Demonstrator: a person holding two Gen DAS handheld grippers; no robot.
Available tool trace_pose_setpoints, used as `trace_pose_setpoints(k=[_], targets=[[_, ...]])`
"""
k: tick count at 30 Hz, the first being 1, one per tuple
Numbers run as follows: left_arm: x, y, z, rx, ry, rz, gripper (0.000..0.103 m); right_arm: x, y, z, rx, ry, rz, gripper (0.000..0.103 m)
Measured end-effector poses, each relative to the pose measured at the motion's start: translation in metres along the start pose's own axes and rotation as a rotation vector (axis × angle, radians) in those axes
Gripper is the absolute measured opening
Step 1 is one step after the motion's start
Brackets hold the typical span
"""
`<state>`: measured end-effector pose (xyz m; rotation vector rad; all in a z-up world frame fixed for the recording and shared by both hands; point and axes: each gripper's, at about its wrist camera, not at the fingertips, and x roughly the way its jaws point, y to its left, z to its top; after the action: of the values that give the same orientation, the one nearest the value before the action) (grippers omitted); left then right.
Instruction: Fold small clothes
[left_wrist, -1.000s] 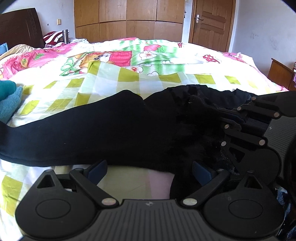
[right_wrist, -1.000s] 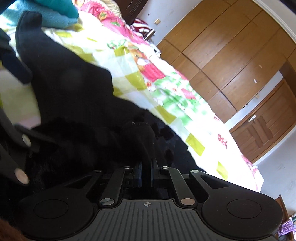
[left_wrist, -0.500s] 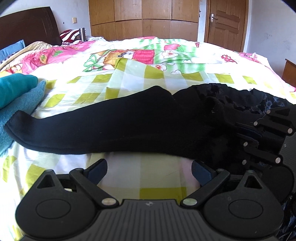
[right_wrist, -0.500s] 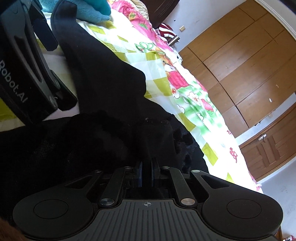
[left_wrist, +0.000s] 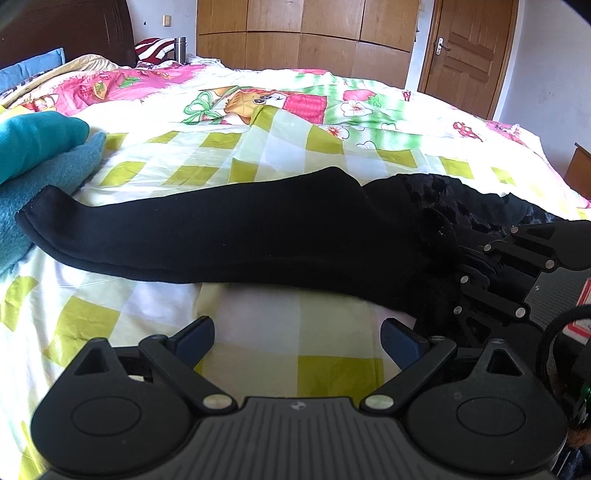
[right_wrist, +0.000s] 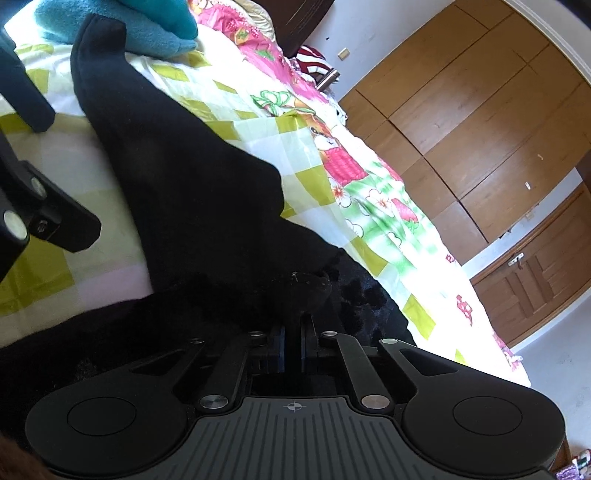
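Observation:
A long black sock (left_wrist: 229, 229) lies stretched across the checked bedspread (left_wrist: 266, 147), toe end at the left by the teal cloth. Its lacy cuff end (left_wrist: 436, 206) is bunched at the right. My right gripper (right_wrist: 291, 328) is shut on the cuff end of the black sock (right_wrist: 192, 192); it also shows in the left wrist view (left_wrist: 491, 266). My left gripper (left_wrist: 297, 338) is open and empty, low over the bedspread just in front of the sock. Its fingers show at the left edge of the right wrist view (right_wrist: 44, 218).
Folded teal cloth (left_wrist: 37, 155) lies at the left, also in the right wrist view (right_wrist: 122, 22). The bed's headboard (left_wrist: 66, 33), a wooden wardrobe (left_wrist: 303, 37) and a door (left_wrist: 469, 55) stand behind. A bedside cabinet (left_wrist: 581, 170) is at the far right.
My left gripper has pulled back from the sock, so more bedspread shows in front of it. The sock now lies straighter. My right gripper keeps its hold on the cuff.

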<state>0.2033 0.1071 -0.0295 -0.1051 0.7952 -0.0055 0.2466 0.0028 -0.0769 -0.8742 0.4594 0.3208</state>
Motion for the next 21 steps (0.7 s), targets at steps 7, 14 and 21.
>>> trace_pose_setpoints(k=[7,14,21], targets=[[-0.023,0.014,-0.007,-0.039,-0.032,0.051,0.103,-0.028,-0.021,0.021,0.046,-0.019,0.020,0.014],[-0.064,0.080,-0.015,-0.242,-0.142,0.232,0.103,-0.051,0.003,0.117,0.015,-0.214,0.183,0.027],[-0.078,0.145,-0.036,-0.337,-0.158,0.391,0.103,-0.025,0.080,0.215,-0.032,-0.285,0.440,0.049]])
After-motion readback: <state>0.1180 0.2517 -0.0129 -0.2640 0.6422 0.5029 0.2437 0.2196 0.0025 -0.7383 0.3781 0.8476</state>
